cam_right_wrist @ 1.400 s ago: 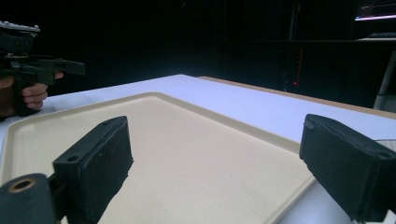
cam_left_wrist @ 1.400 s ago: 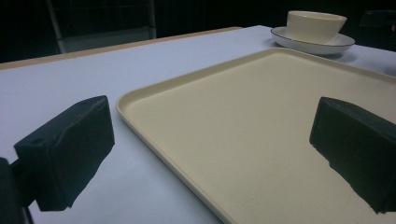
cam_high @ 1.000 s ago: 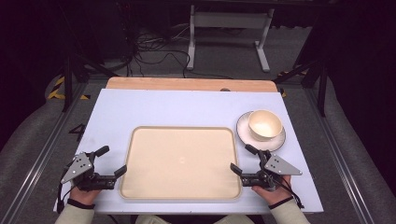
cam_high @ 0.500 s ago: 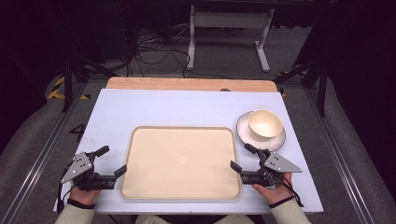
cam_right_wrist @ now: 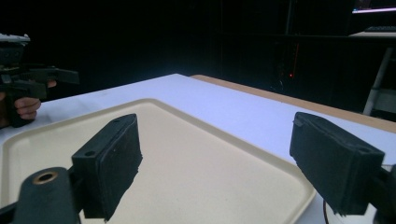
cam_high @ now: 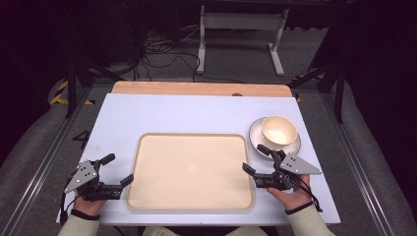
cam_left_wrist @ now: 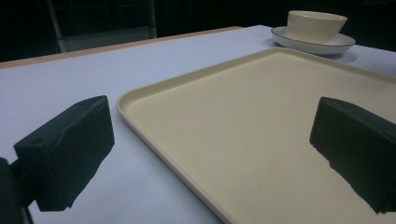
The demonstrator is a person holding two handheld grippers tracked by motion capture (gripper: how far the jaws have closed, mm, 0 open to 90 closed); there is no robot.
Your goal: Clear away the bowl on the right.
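A white table fills the middle of the high view, with a strip of bare wood along its far edge. On it, towards the near side, a large cream tray is laid flat; it is rectangular with rounded corners and a low raised rim, and nothing is carried on it. Just beyond its far right corner, a white saucer with a thin dark edge line is set on the table, close to the tray but apart from it, and a cream cup is stood upright on the saucer.

The left gripper is held at the near left corner of the tray, with its jaws spread wide and nothing between them; in the left gripper view the rim of the tray is seen running between the two black jaws. The right gripper is held at the right edge of the tray, likewise released, with one jaw over the tray and the other pointed towards the saucer.

The step in hand is judged to be the approach, with nothing gripped as yet. The cup and saucer are taken to be the things meant for the tray, since they are nearest the right gripper. For the next move, the right gripper would need to be carried forward and right to the saucer's near rim or the cup's wall, and closed there gently, so that the cup is not tipped.
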